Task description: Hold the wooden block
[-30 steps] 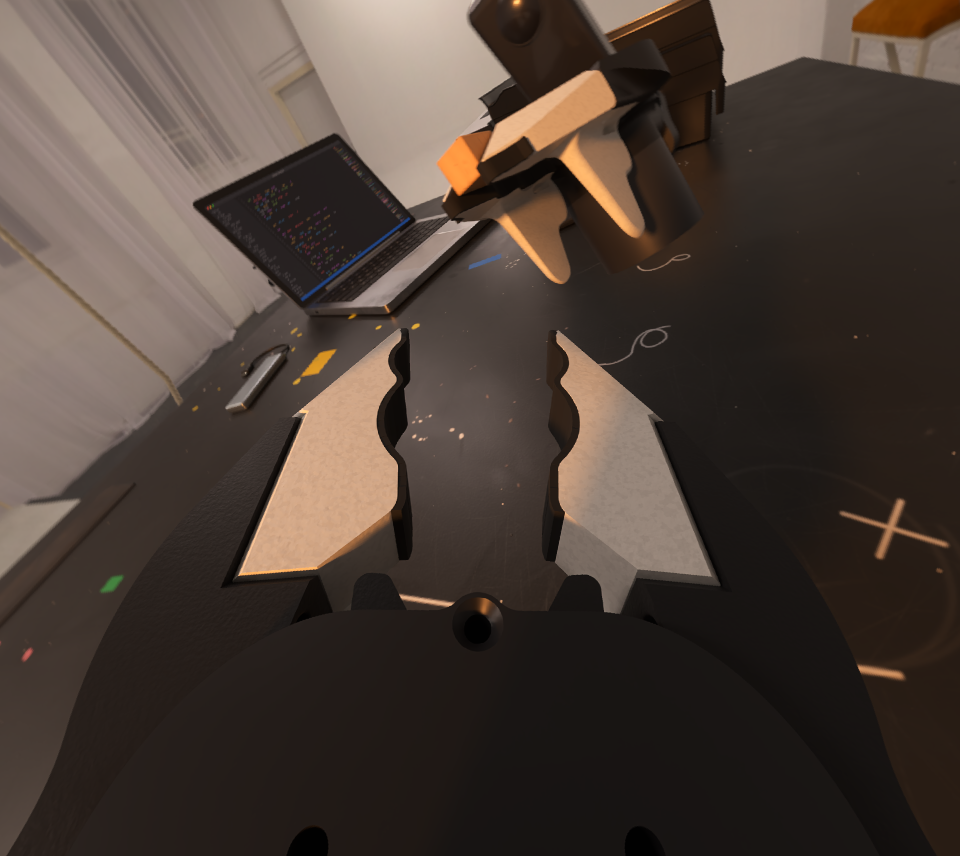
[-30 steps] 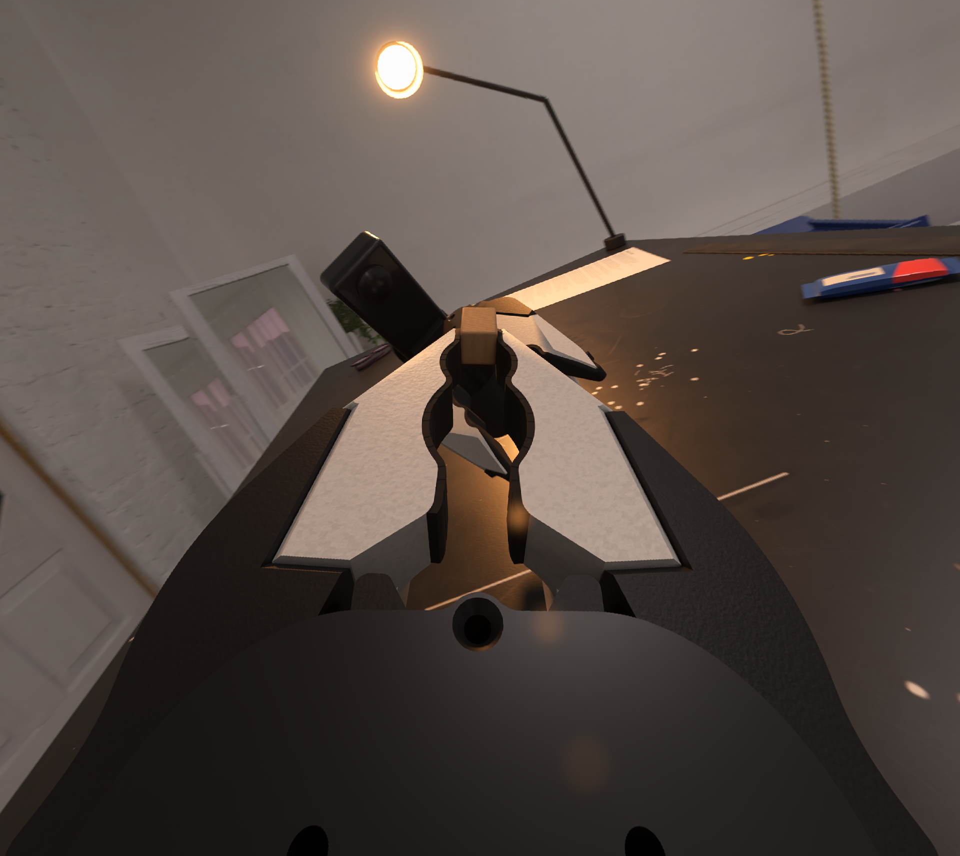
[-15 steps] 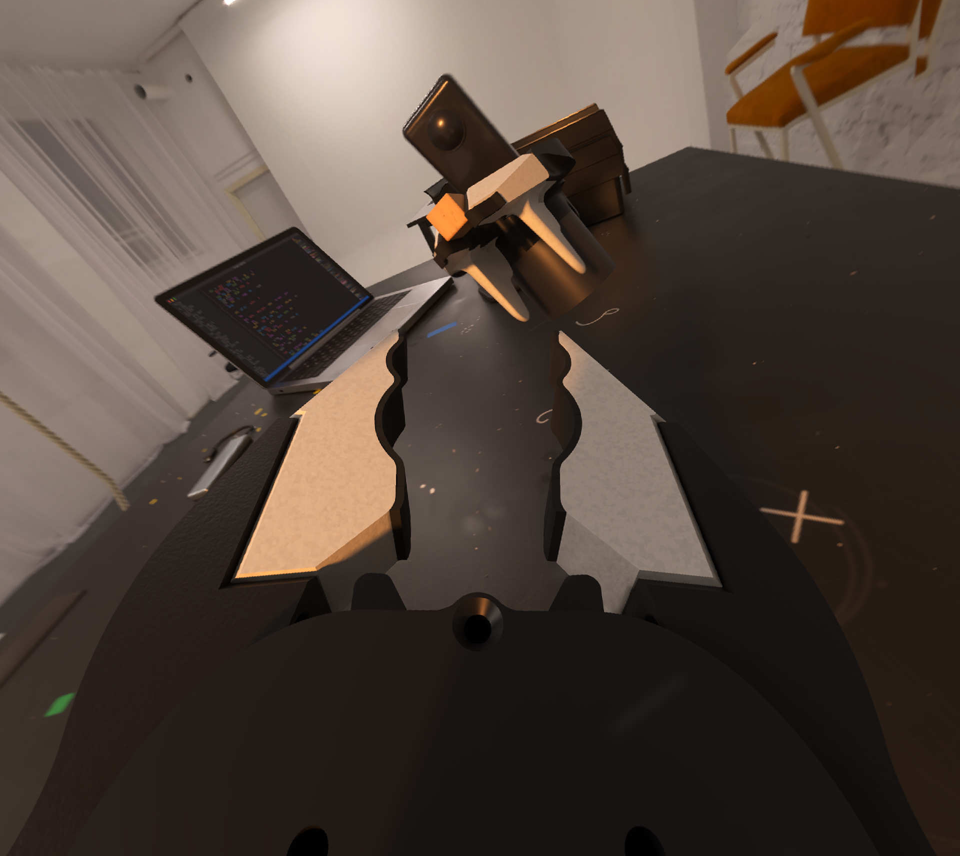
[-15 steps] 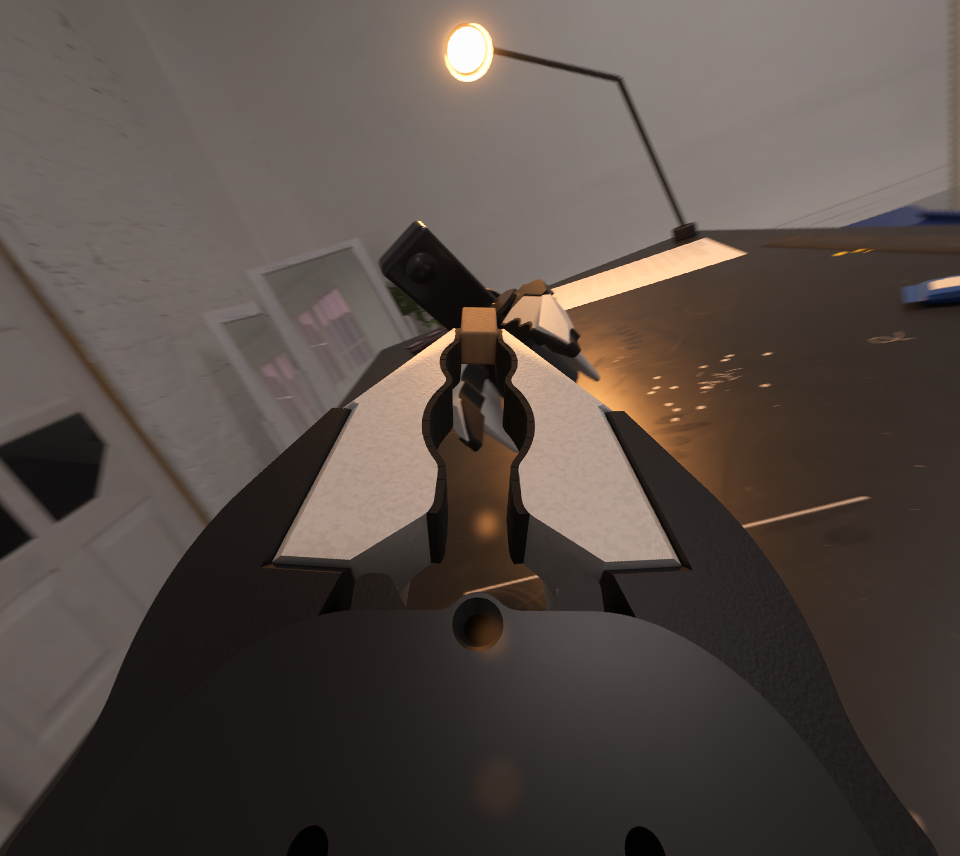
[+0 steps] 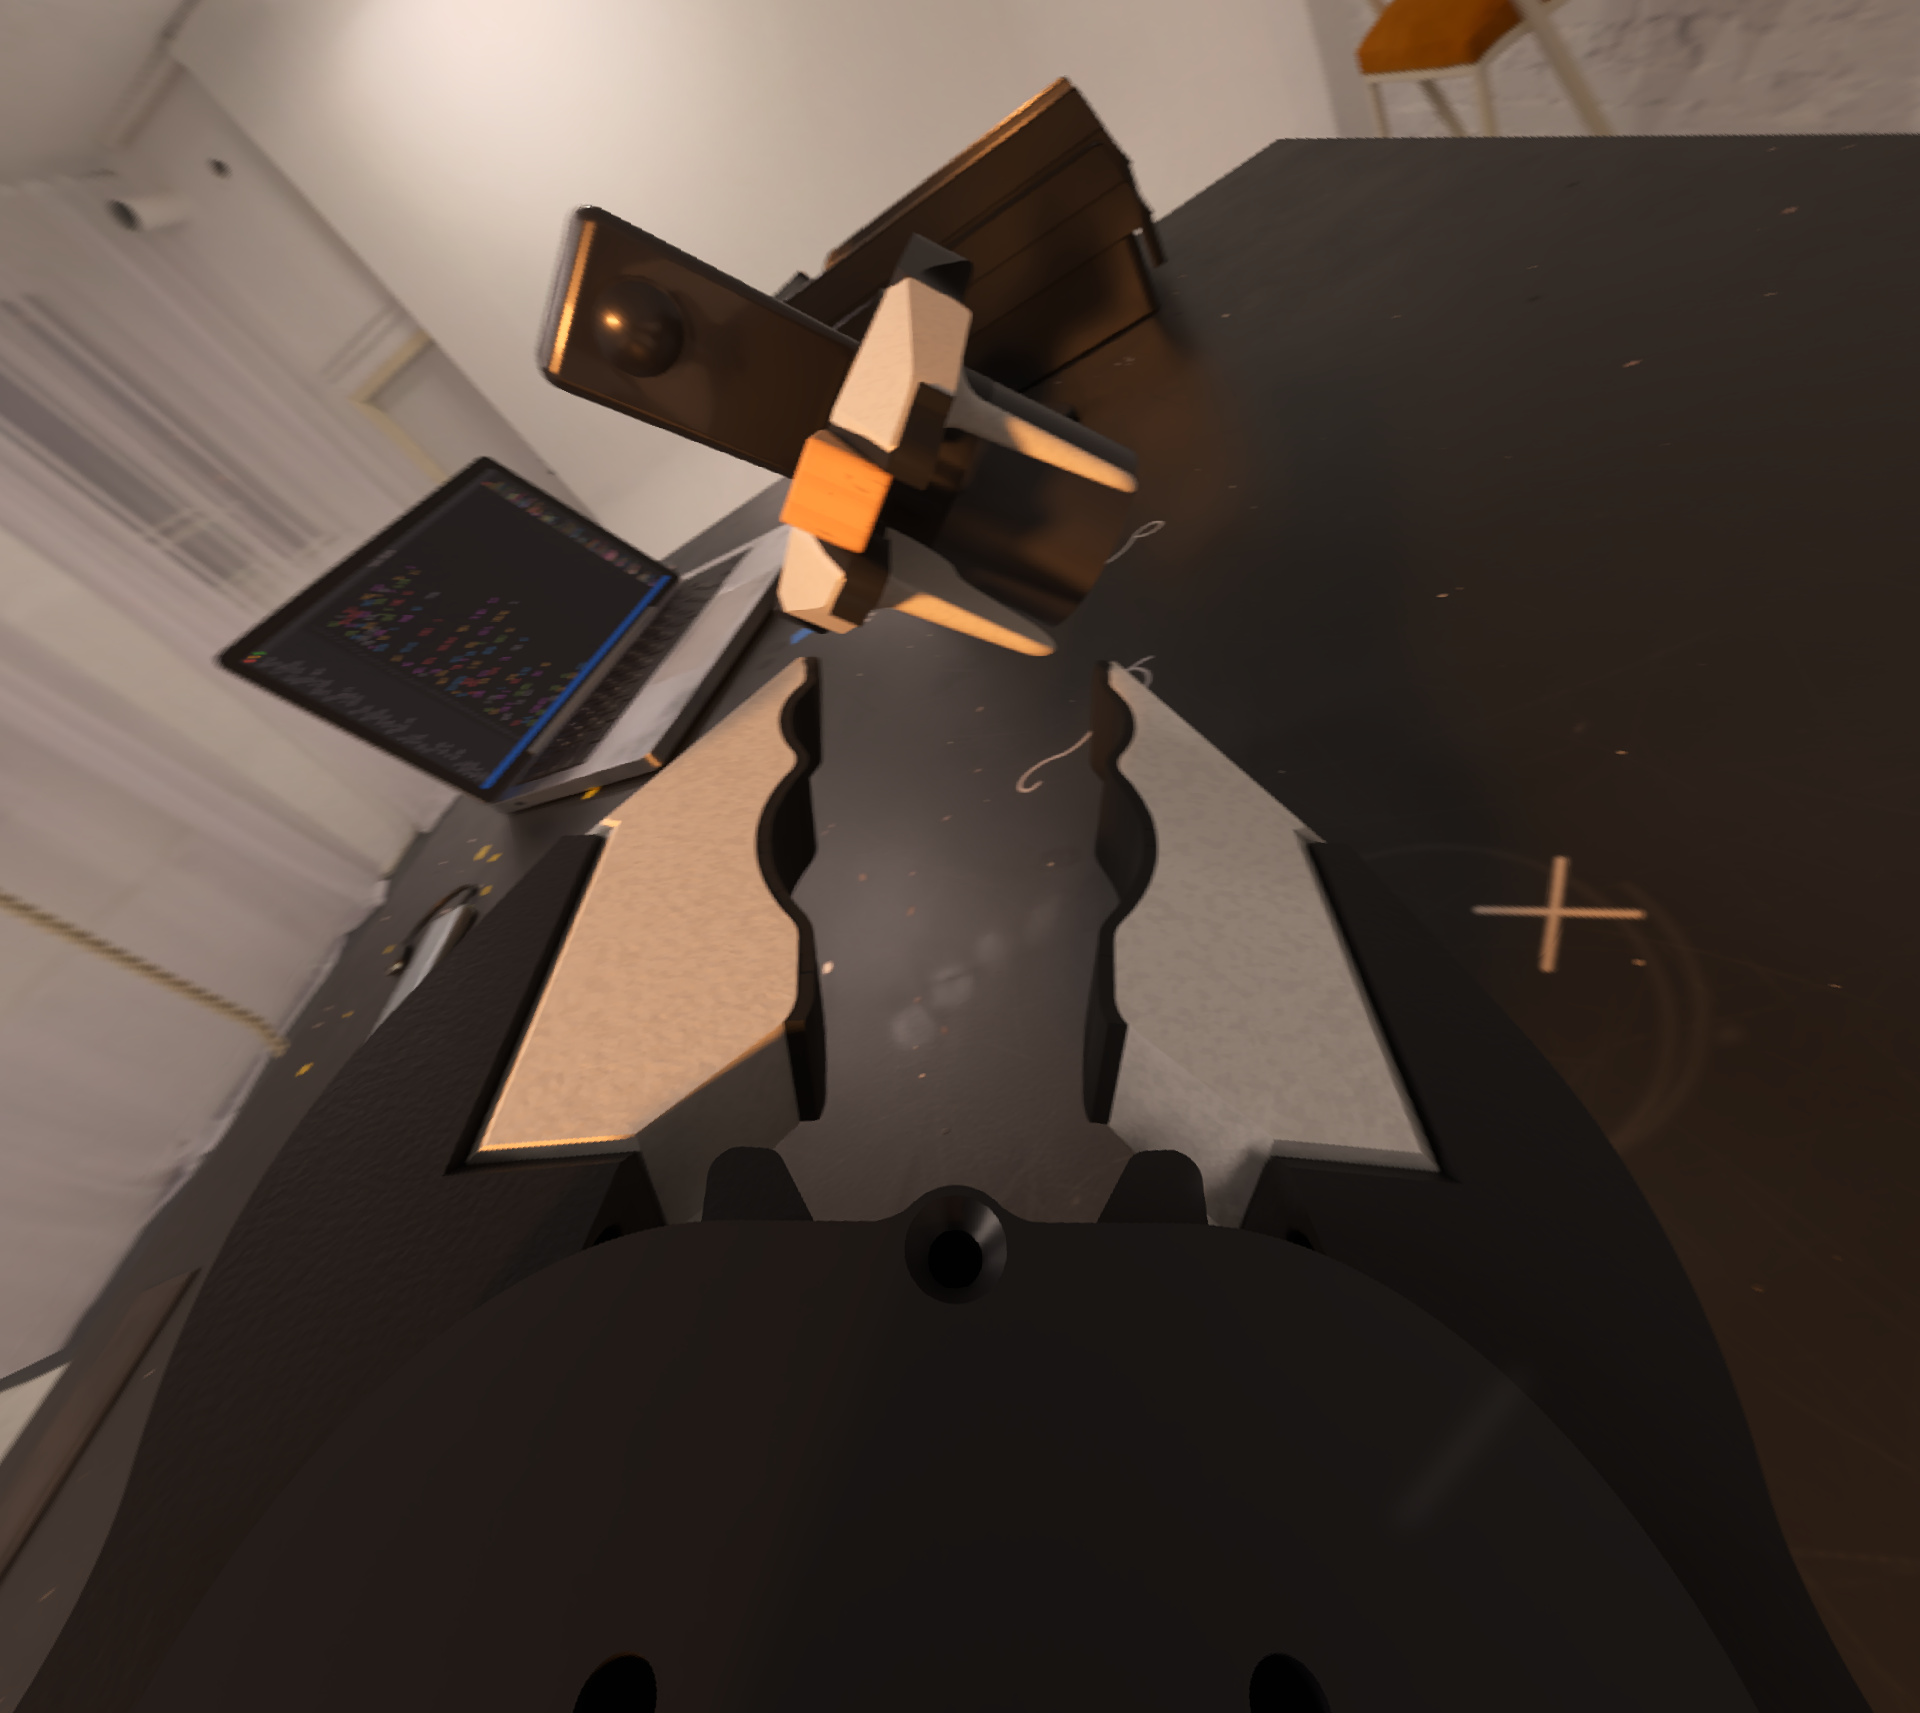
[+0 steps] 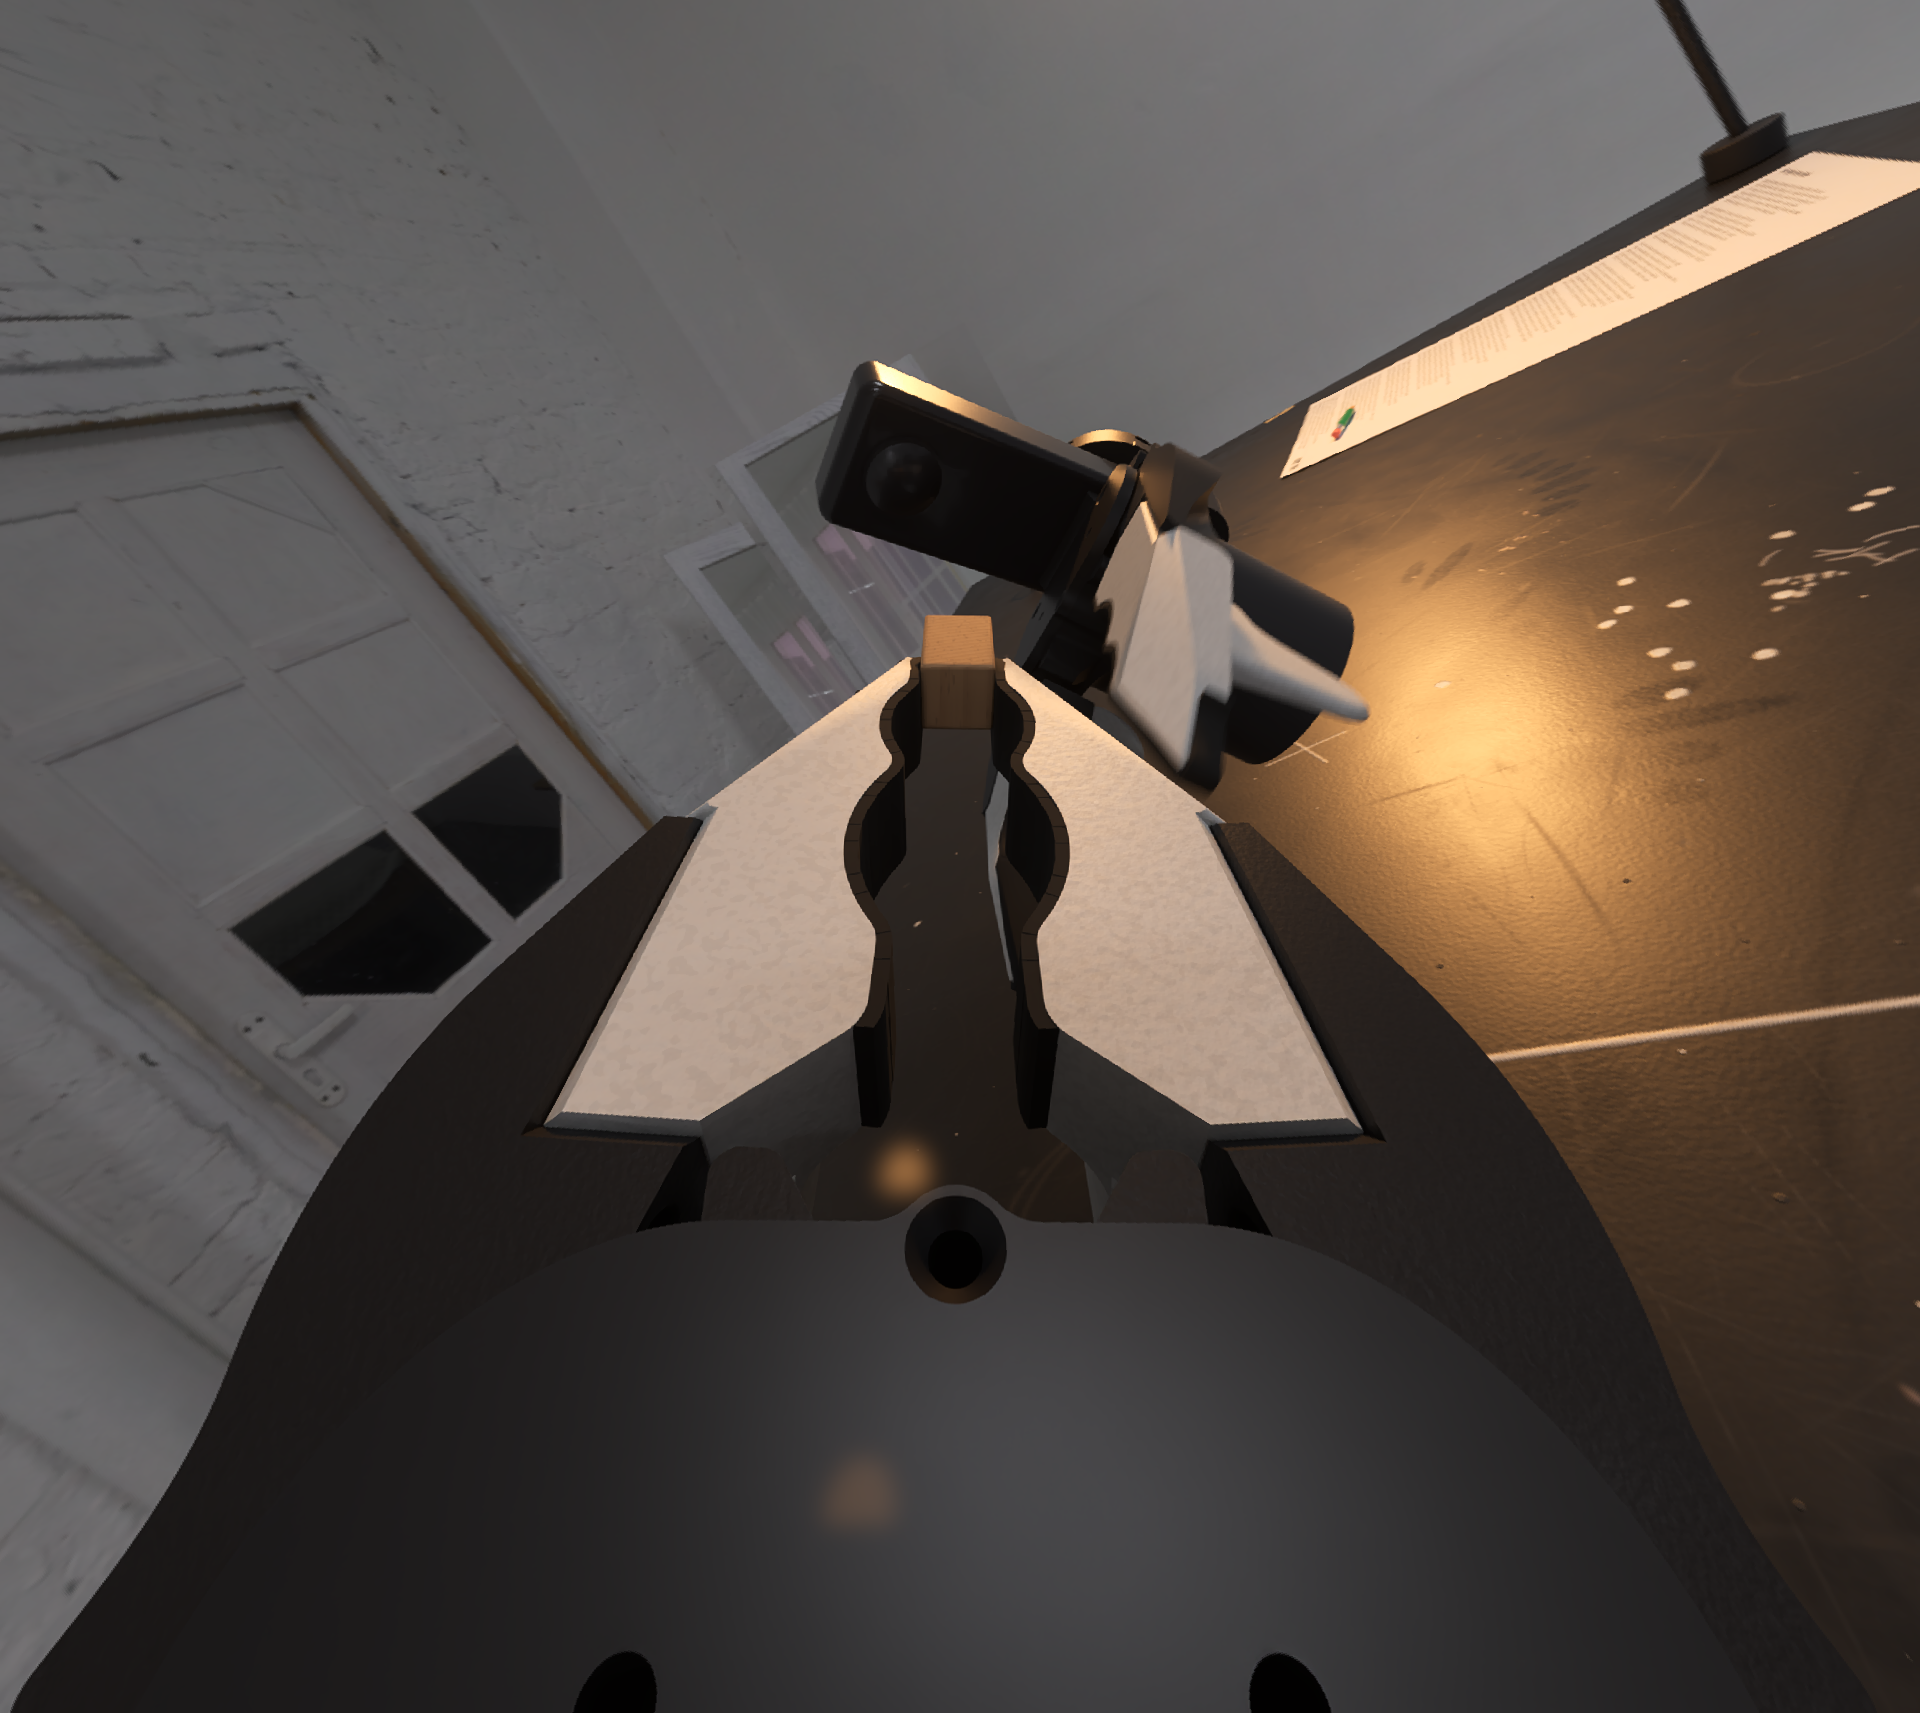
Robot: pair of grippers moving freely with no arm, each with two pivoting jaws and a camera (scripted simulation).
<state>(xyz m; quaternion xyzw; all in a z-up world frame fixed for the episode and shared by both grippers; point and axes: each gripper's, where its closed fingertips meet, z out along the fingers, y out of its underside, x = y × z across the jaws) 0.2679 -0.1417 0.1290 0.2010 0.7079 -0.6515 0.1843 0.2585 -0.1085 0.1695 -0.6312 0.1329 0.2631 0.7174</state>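
1. Right gripper: jaws drawn narrow, clamped on the wooden block, which sits at the very fingertips and is held clear above the dark table.
2. Left gripper: jaws wide apart, nothing between them; it faces the block from close by.
3. Change noted: against the views of a second ago, the right gripper has rolled, so in the left wrist view its fingers now stand one above the other with the block between them. The grip on the block reads the same throughout.
4. Judgement: the hold is established and survived the reorientation; the pinch is shallow, so slip is the risk.
5. Containers: a dark wooden box stands on the table behind the block; its contents cannot be seen.
6. An open laptop lies left of the block.
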